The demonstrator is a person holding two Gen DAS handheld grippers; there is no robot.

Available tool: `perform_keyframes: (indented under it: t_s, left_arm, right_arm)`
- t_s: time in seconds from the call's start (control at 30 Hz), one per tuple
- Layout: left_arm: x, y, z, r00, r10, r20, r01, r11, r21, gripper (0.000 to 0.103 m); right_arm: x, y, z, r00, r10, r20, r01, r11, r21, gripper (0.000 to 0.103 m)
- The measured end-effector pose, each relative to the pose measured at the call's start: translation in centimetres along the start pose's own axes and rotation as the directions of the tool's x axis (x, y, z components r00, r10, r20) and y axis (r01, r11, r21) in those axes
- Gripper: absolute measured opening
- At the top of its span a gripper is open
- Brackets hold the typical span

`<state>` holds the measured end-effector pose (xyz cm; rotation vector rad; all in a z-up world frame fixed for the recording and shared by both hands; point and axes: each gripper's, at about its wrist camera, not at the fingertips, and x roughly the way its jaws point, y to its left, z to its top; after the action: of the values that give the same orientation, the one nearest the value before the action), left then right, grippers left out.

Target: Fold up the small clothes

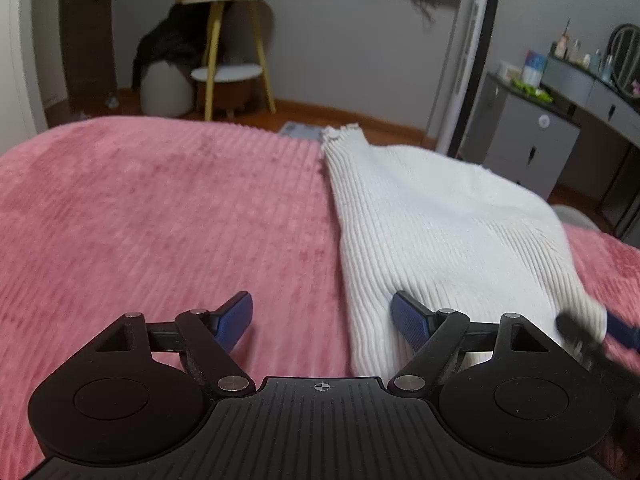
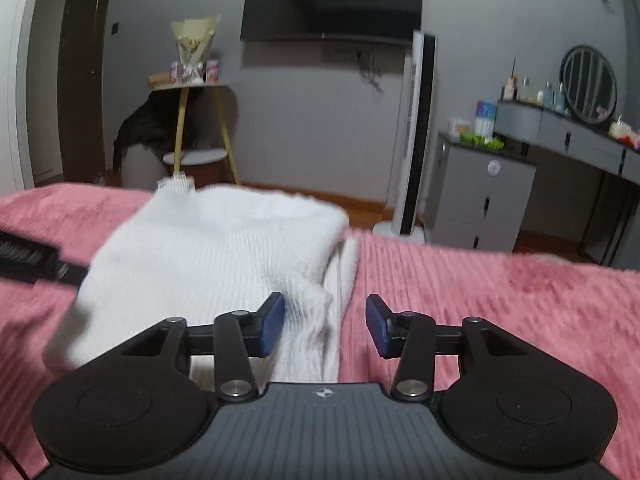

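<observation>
Fingers of the left gripper [image 1: 322, 322] stand spread wide with nothing pinched: one blue pad hangs over the pink bedspread [image 1: 140, 208], the other over the near left edge of the white ribbed garment [image 1: 432, 224]. Fingers of the right gripper [image 2: 325, 326] are parted to a moderate gap, also pinching nothing; the garment's [image 2: 224, 240] bunched right edge lies below and between them, apparently untouched.

Garment position: lying on the bedspread, centre-right in the left wrist view, centre-left in the right wrist view. It appears already doubled, an upper layer over a lower one that shows along the right edge. A narrow ribbed end points toward the far edge of the bed. Both views are motion-blurred.

Risks, as judged:
- Closing at the bunched right edge could catch one layer only, so the fold peels open when lifted.
- The left pad over the bedspread could nip the plush cover together with the knit.
- Uneven grips would skew the next fold.
- The narrow far end could slide off the bed if dragged.
</observation>
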<state>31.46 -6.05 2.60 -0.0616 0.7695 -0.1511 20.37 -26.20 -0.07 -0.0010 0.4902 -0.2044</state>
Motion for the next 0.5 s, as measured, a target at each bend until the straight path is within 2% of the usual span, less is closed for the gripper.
perform_keyframes:
  t_s: [0.07, 0.17, 0.37, 0.5]
  left_arm:
    - [0.7, -0.1, 0.4, 1.0, 0.003, -0.011, -0.003, 1.0, -0.014, 0.087]
    - [1.0, -0.4, 0.6, 0.999, 0.038, -0.011, -0.037, 0.999, 0.022, 0.091]
    - [1.1, -0.4, -0.2, 0.997, 0.074, -0.001, -0.074, 0.997, 0.034, 0.096]
    - [0.7, -0.4, -0.2, 0.996, 0.085, 0.001, -0.085, 0.995, 0.056, 0.096]
  right_arm:
    - [1.1, 0.0, -1.0, 0.999, 0.02, -0.025, -0.021, 1.0, -0.01, 0.047]
    - [1.5, 0.6, -1.3, 1.0, -0.008, 0.002, 0.008, 0.998, -0.061, 0.053]
    - [1.7, 0.3, -1.8, 1.0, 0.002, -0.006, -0.002, 0.999, -0.032, 0.059]
    - [1.8, 0.1, -1.7, 1.0, 0.001, -0.016, -0.002, 1.0, -0.029, 0.064]
